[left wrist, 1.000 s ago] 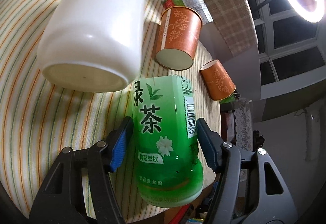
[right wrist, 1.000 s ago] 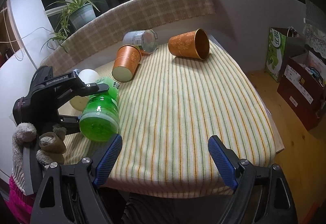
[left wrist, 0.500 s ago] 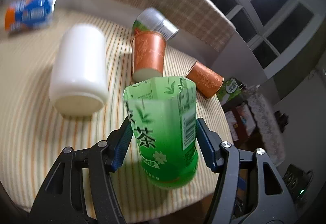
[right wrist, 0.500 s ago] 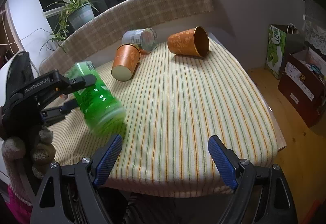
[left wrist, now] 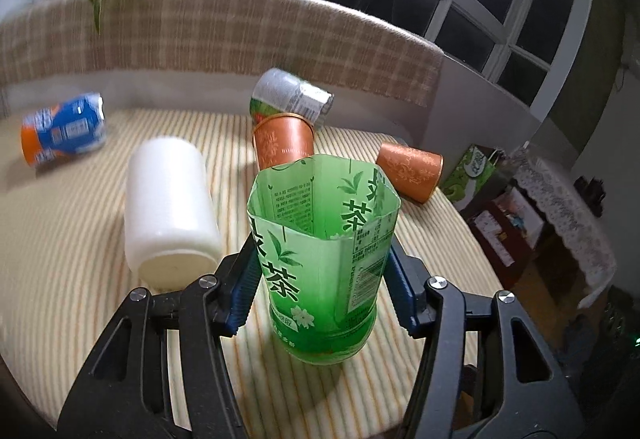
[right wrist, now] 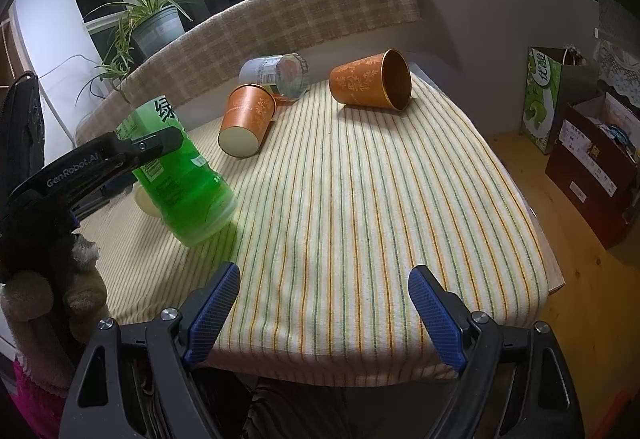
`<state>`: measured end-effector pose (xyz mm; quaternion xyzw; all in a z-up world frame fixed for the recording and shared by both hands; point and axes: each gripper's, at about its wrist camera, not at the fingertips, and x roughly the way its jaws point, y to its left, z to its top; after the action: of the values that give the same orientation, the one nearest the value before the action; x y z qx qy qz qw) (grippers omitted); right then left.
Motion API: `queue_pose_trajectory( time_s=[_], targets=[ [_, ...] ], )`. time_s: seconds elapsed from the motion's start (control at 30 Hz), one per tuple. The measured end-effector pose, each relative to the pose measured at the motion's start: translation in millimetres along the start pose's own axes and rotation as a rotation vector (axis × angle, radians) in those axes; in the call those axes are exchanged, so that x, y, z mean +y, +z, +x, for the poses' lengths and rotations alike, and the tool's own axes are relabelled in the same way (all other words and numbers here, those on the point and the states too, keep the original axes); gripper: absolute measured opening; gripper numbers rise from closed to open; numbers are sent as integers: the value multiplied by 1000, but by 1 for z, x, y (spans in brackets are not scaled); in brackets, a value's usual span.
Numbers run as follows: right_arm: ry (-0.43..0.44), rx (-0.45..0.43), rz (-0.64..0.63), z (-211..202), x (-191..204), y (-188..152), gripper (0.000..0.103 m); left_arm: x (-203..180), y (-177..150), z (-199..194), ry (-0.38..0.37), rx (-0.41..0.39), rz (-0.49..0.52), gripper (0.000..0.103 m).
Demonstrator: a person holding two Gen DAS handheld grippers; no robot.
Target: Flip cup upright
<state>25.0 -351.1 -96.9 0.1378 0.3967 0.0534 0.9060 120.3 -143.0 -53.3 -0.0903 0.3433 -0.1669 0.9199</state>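
Note:
My left gripper point(left wrist: 320, 279) is shut on a green cut-bottle cup point(left wrist: 320, 263), mouth up, tilted, its base at or just above the striped cloth. In the right wrist view the green cup point(right wrist: 180, 175) leans at the table's left, held by the left gripper point(right wrist: 120, 155). My right gripper point(right wrist: 324, 303) is open and empty over the table's front edge. Two orange cups point(right wrist: 246, 121) point(right wrist: 372, 85) lie on their sides at the back.
A white cup point(left wrist: 168, 207) lies on its side left of the green cup. A blue-orange can cup point(left wrist: 64, 133) and a silver-labelled cup point(left wrist: 290, 95) lie at the back. Striped table point(right wrist: 360, 199) drops off at right; bags and boxes point(right wrist: 592, 143) stand on the floor.
The left gripper has swung the green cup from lying sideways to nearly upright, mouth up, and lowered it toward the cloth. The right gripper has not moved.

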Motion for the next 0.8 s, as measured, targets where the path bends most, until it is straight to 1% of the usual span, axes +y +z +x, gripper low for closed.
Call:
queue_pose_trajectory(
  time_s=[0.13, 0.3, 0.63, 0.8],
  targets=[
    [0, 3, -2, 0, 0, -1, 88, -5, -1, 2, 32, -22, 51, 58],
    [-1, 3, 1, 1, -1, -1, 88, -9, -7, 6, 43, -17, 90, 58],
    [4, 3, -2, 2, 0, -1, 88, -14, -13, 4, 32, -12, 133, 58],
    [5, 3, -8, 2, 3, -1, 88, -14, -16, 1, 22, -11, 128, 58]
  ],
)
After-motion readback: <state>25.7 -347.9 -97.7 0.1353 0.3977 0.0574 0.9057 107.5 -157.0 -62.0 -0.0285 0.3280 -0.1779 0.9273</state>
